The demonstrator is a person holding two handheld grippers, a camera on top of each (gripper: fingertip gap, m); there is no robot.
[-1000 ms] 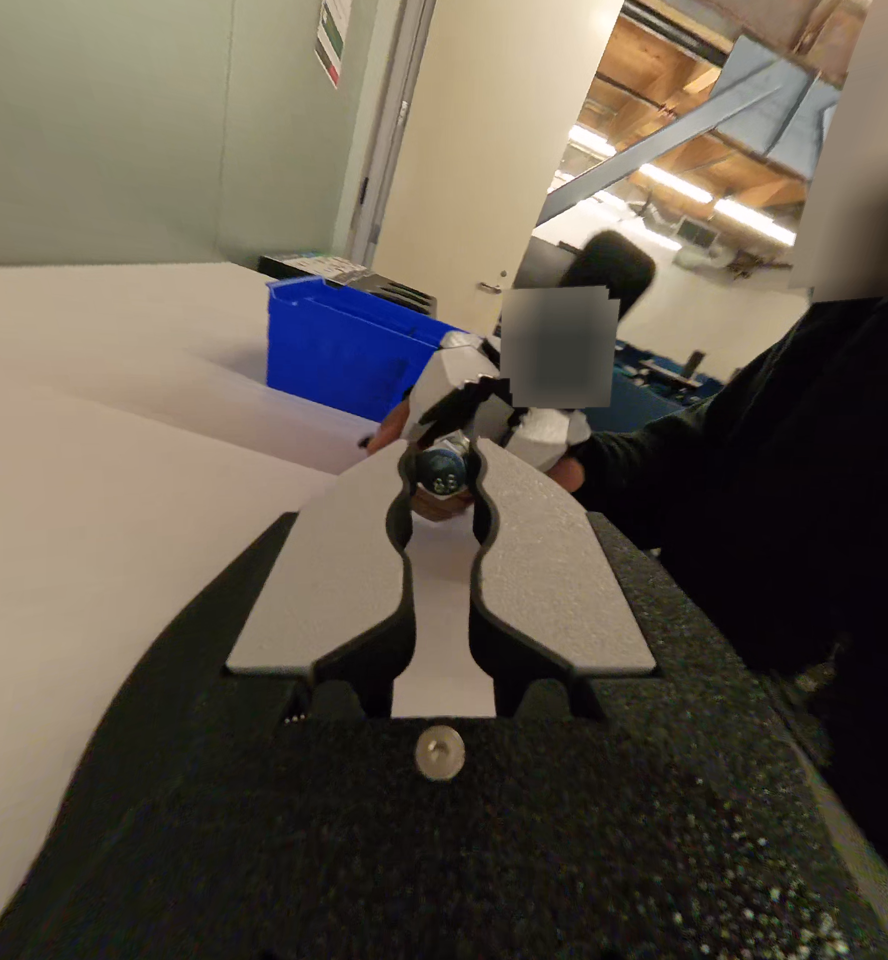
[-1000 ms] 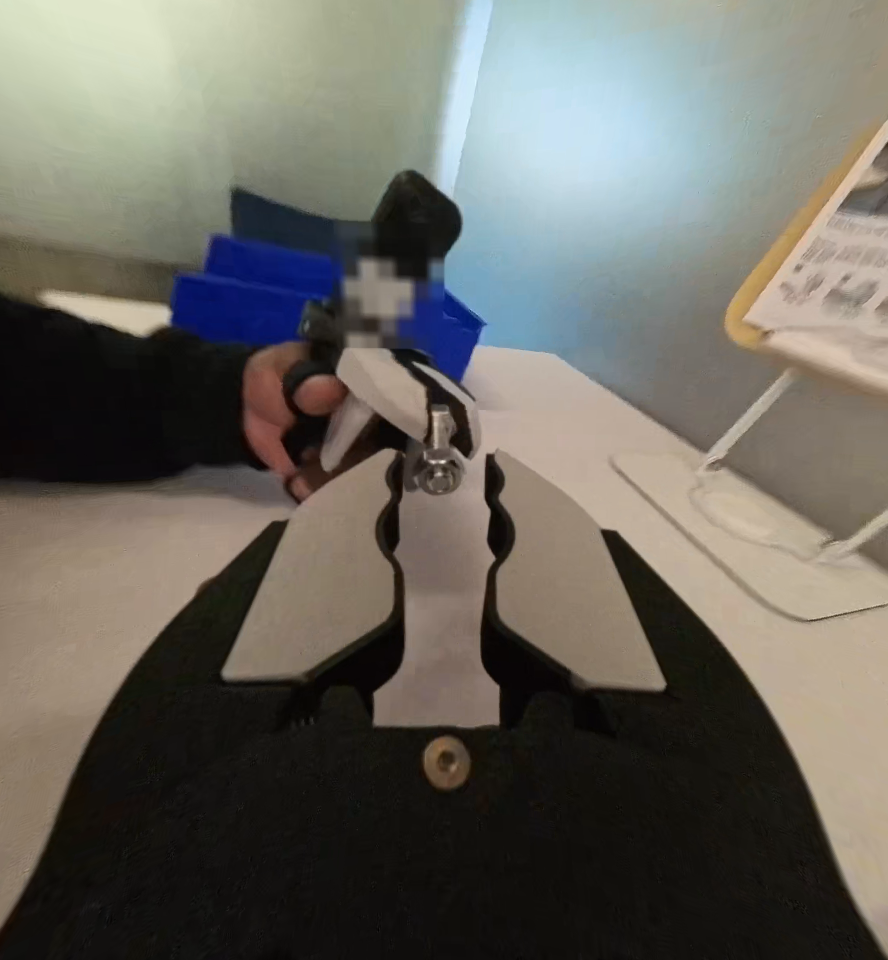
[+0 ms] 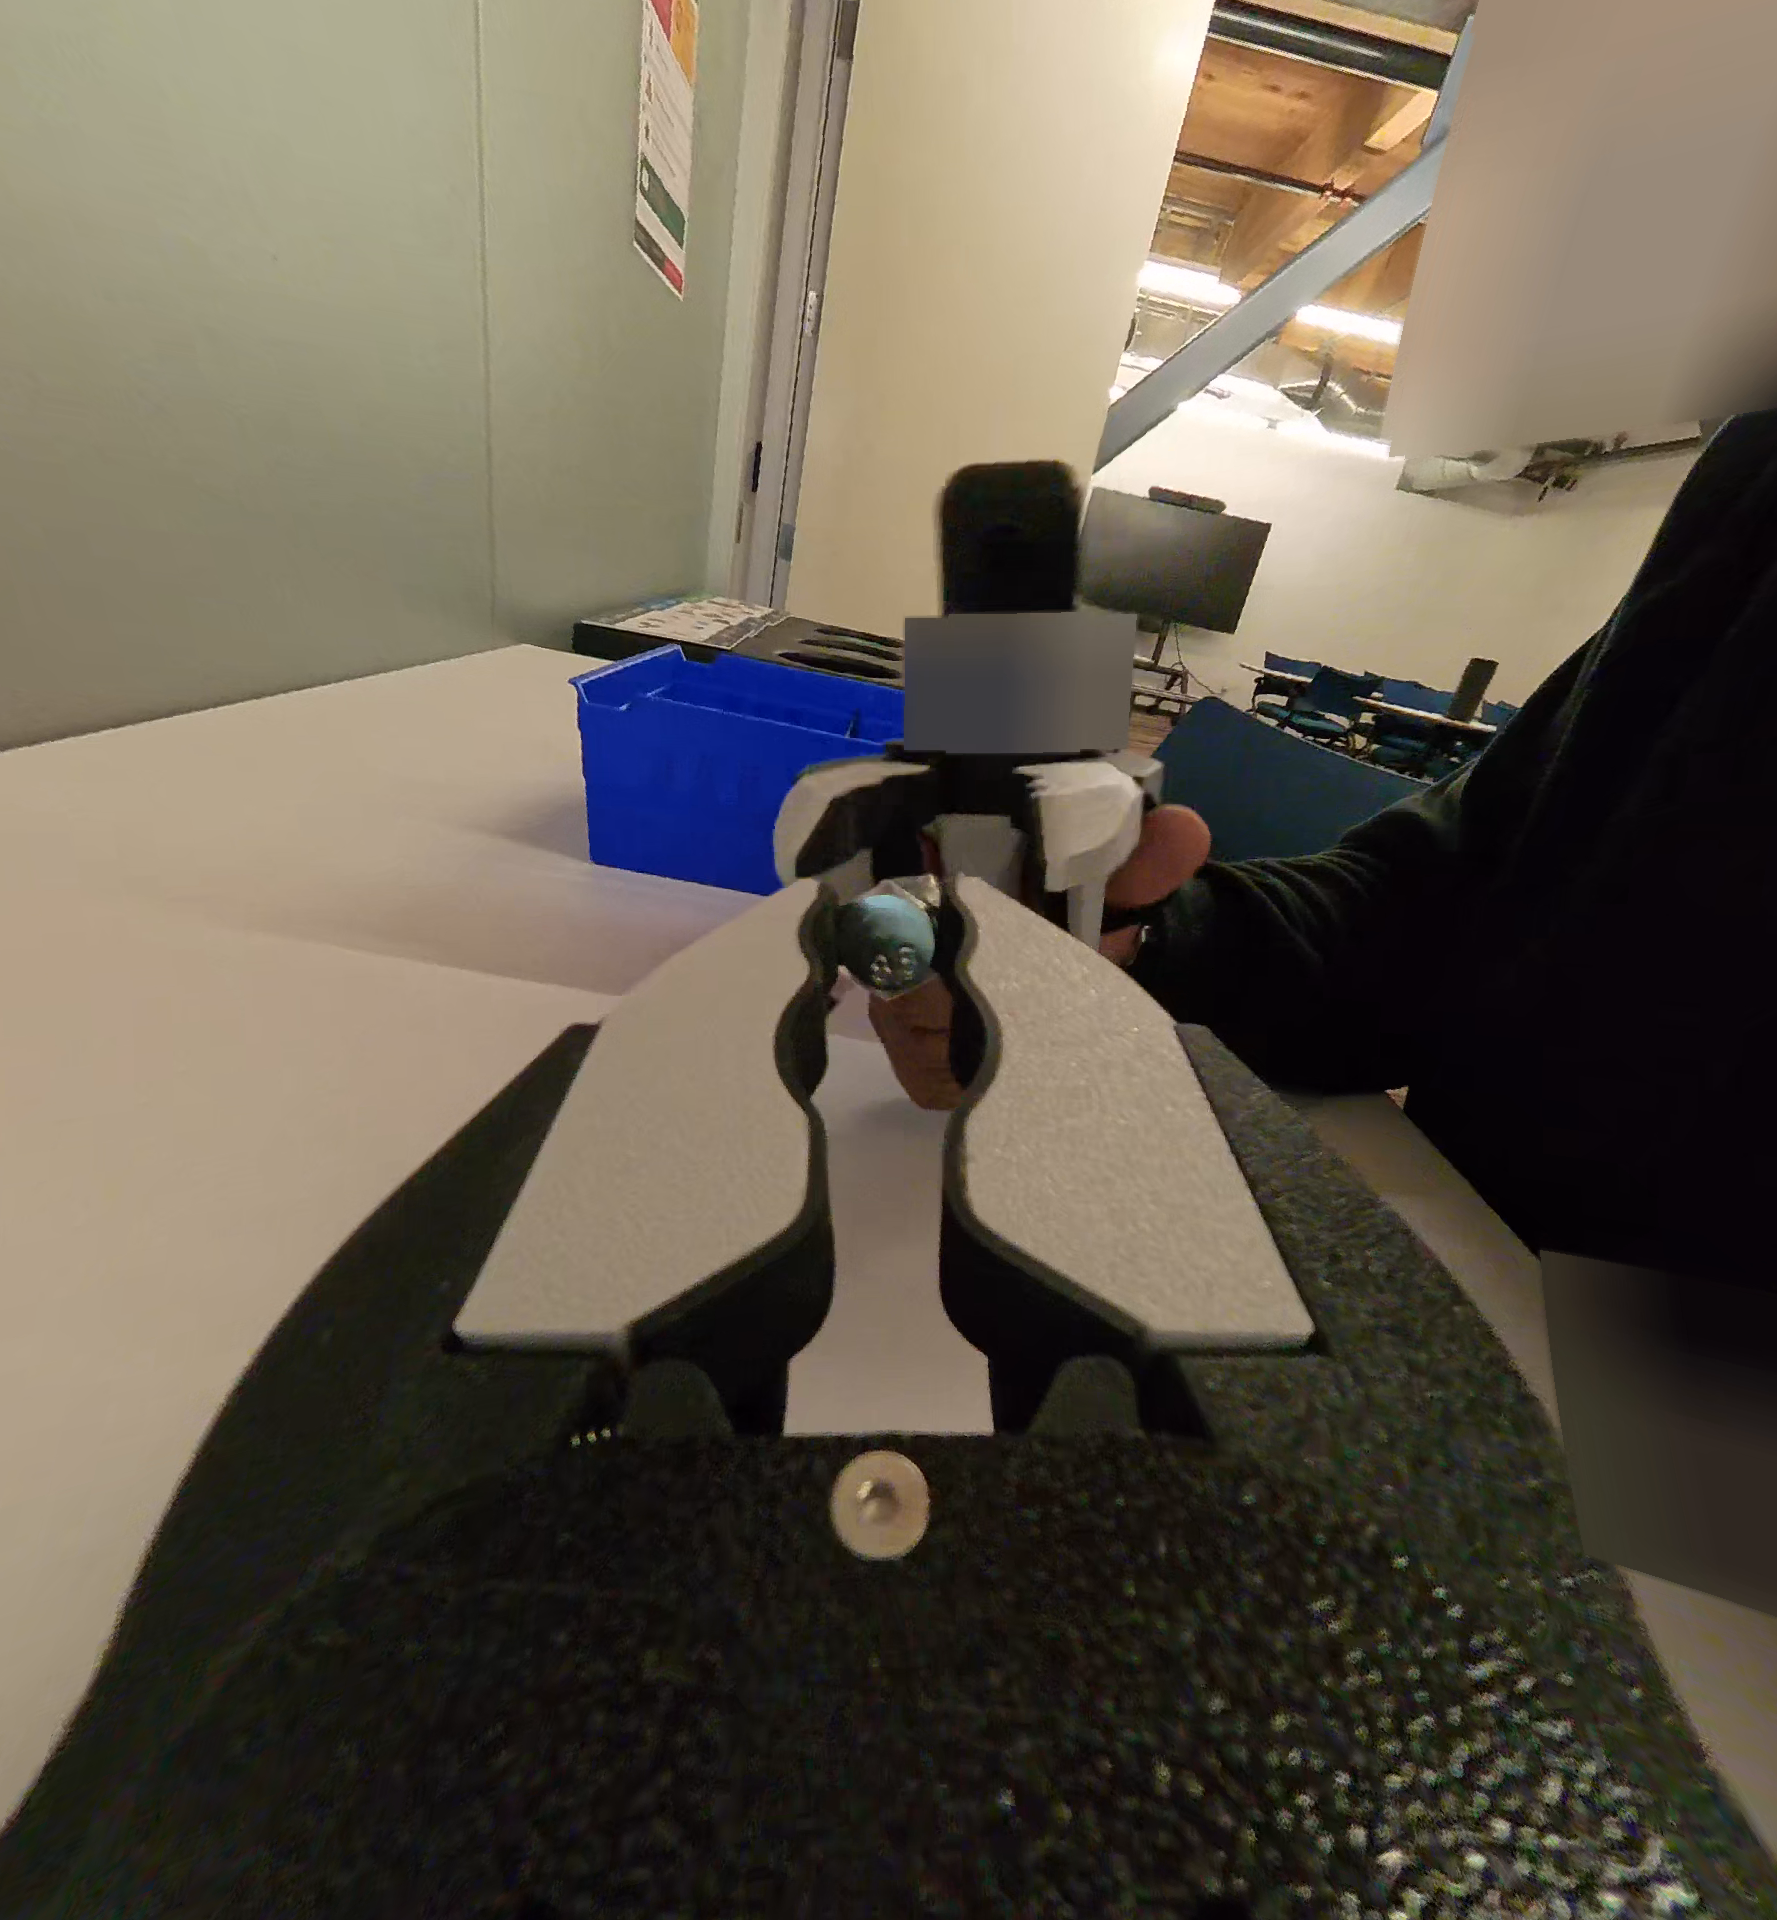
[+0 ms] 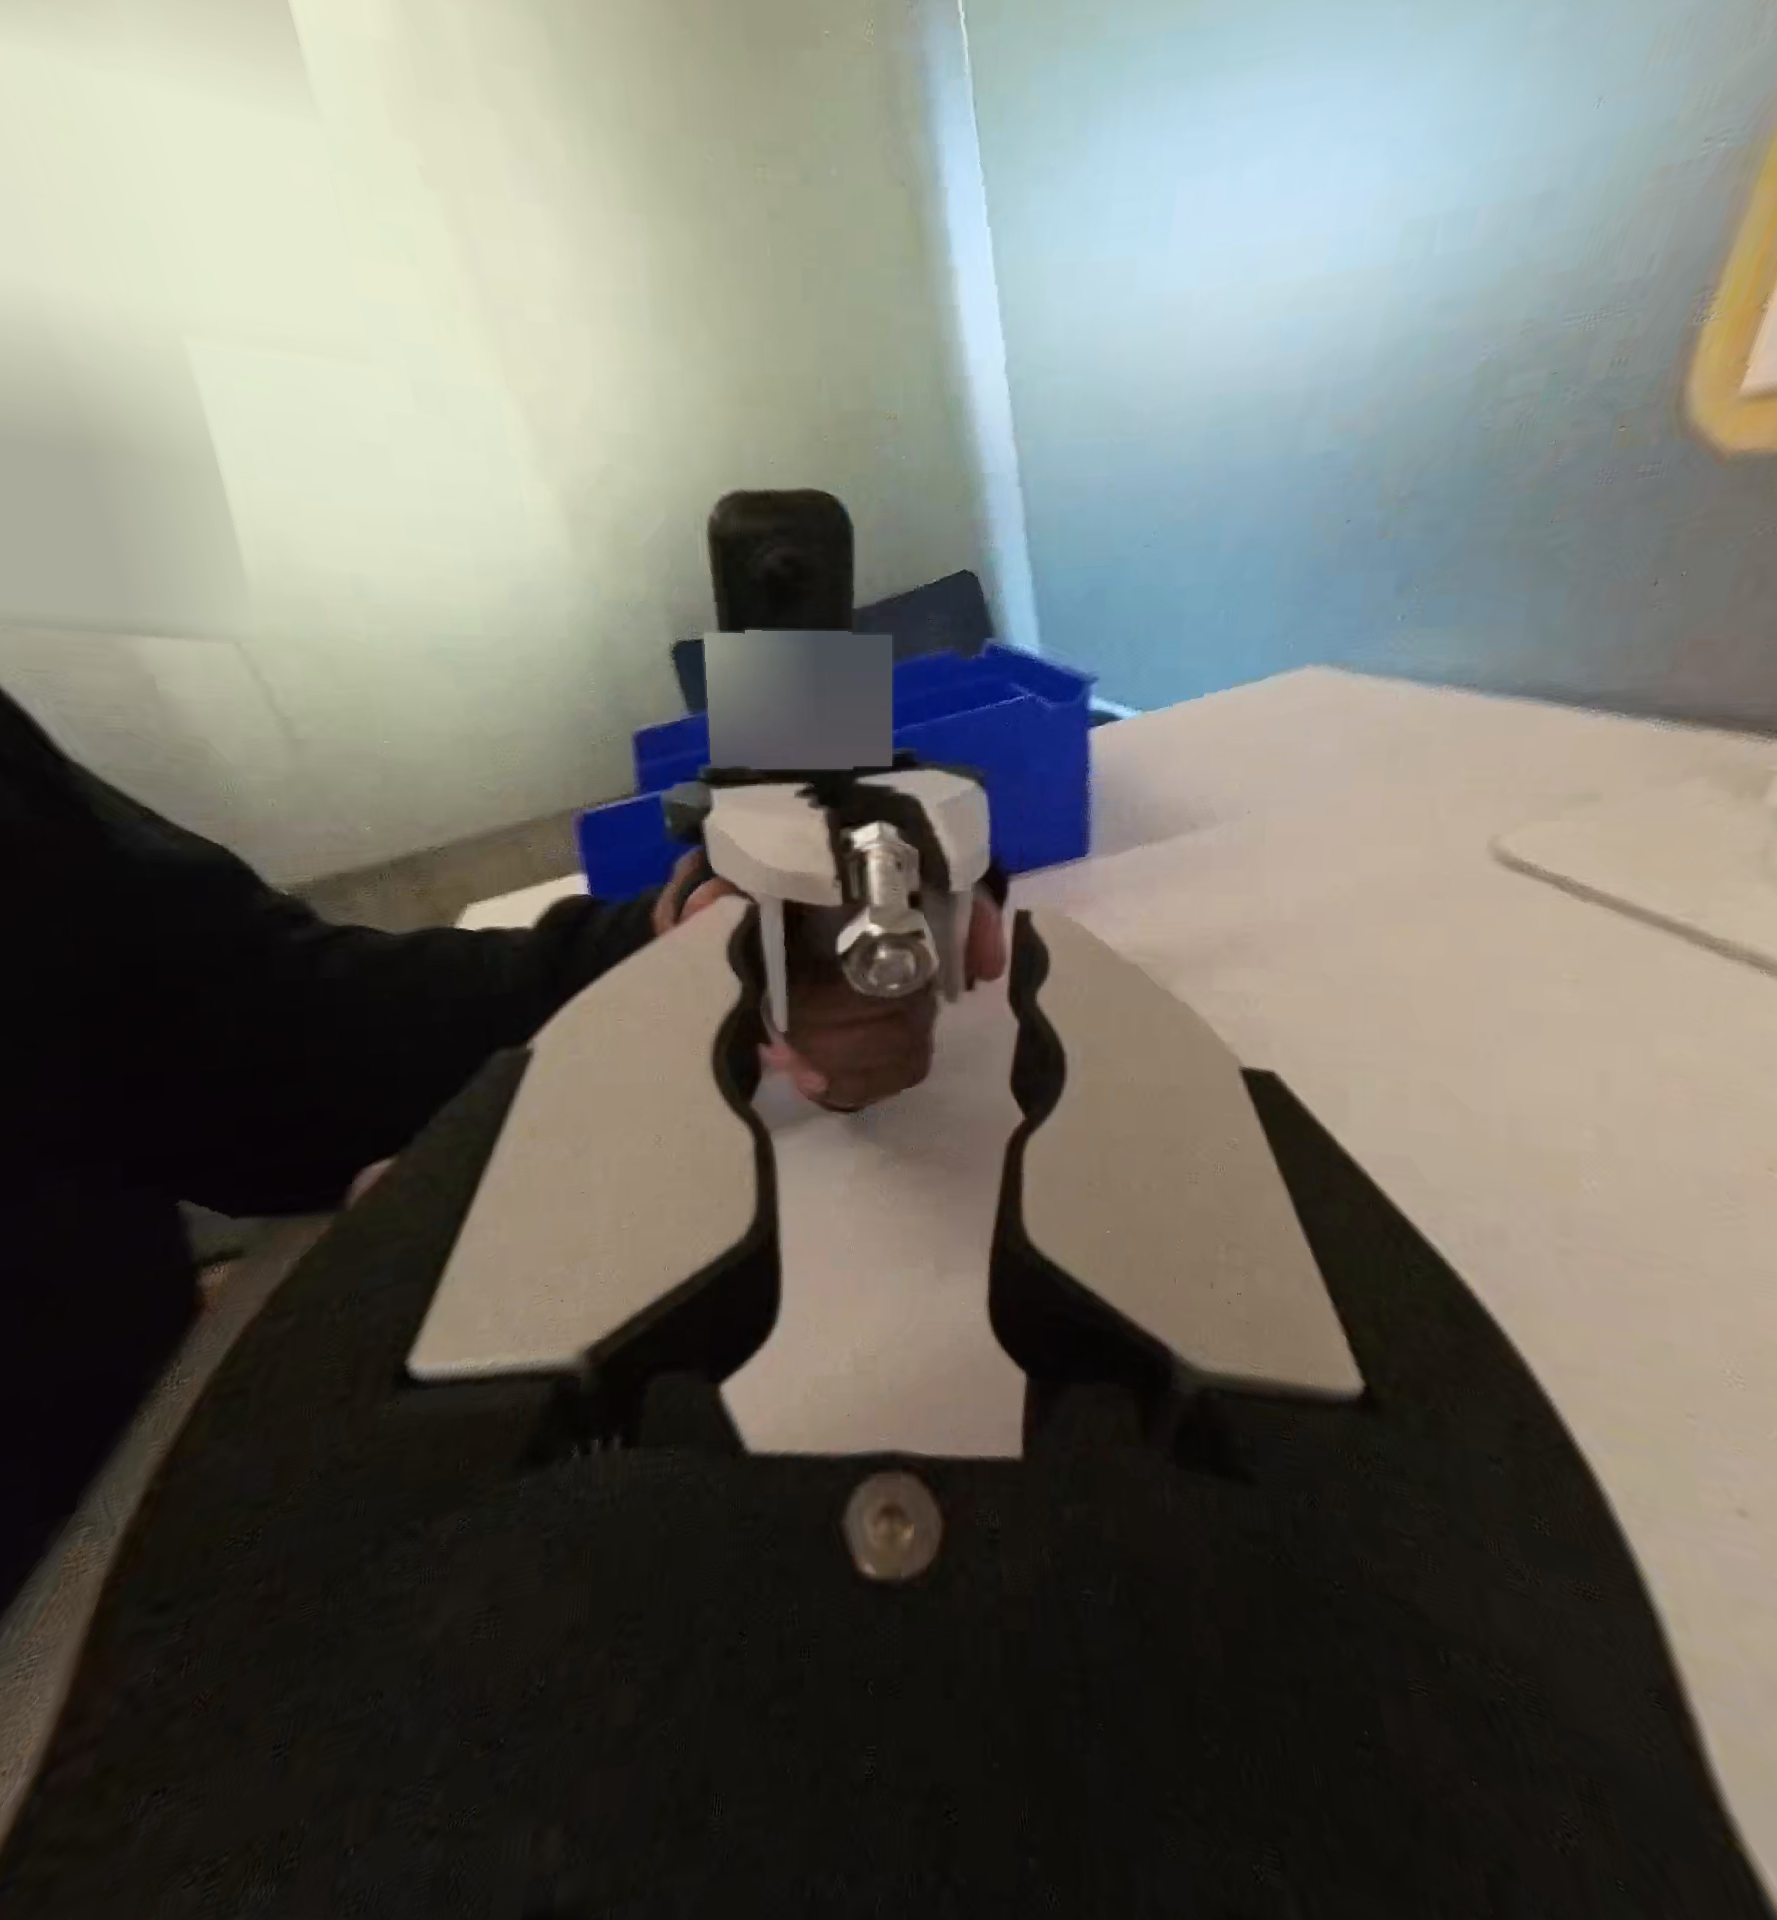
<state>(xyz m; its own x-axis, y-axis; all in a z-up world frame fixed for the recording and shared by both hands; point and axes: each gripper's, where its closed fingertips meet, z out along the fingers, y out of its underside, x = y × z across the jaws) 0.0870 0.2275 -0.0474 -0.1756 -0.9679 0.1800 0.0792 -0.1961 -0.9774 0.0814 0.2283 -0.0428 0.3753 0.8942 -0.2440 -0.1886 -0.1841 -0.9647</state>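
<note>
Where the left wrist view looks along its own two grey-padded fingers, the left gripper (image 3: 884,940) stands narrow, its black wavy pads pressed on the round blue-grey head of a silver metal bolt (image 3: 886,951) at the very tips. Just beyond, the right gripper (image 3: 967,821) faces back toward the camera, held in a hand (image 3: 1154,862) with a black sleeve coming in from the right. A bright blue plastic bin (image 3: 697,769) stands farther off on the white table (image 3: 240,935), left of the grippers, with a black tray just behind it. In the right wrist view, the right gripper (image 4: 879,940) stands wide, its pads well clear of anything. Ahead of its tips, the left gripper (image 4: 879,842) faces the camera and clamps the silver bolt (image 4: 884,914), whose threaded shank points this way and carries a silver hexagonal nut (image 4: 889,961) at the near end. The blue bin (image 4: 1009,748) sits behind it, and the flat white base of a stand (image 4: 1642,883) lies on the table at far right.
</note>
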